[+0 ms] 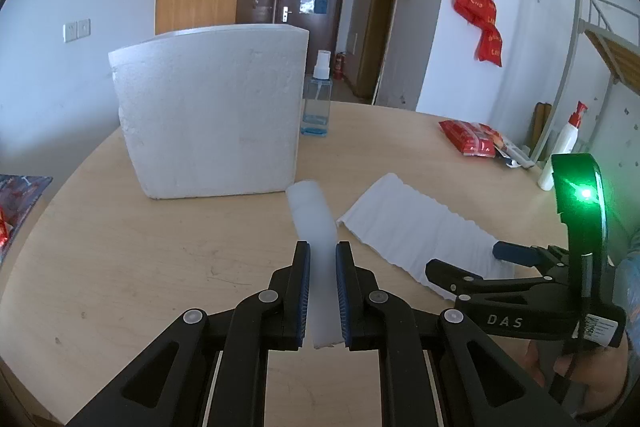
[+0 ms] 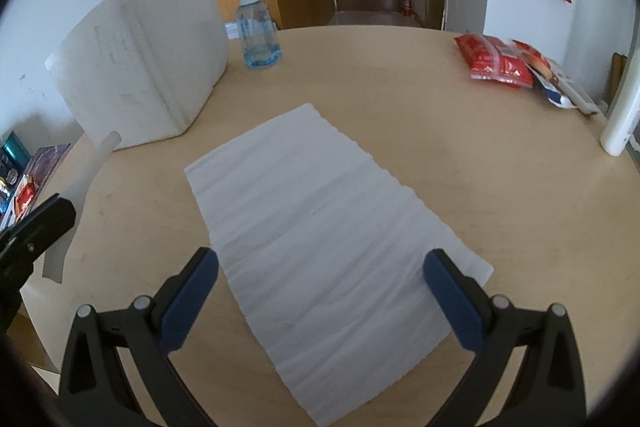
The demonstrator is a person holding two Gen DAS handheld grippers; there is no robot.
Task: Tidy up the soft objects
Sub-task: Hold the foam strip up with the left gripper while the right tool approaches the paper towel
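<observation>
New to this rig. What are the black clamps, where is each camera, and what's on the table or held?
No robot arm here: a person holds a two-finger clamp in each hand, each with a fisheye camera looking along its fingers. The left-hand view shows the left gripper shut on a white foam strip. The right-hand view shows the right gripper open, hanging over a ribbed white foam sheet lying flat on the round wooden table. Also there: a white foam box, a clear spray bottle, red packets and a white pump bottle.
</observation>
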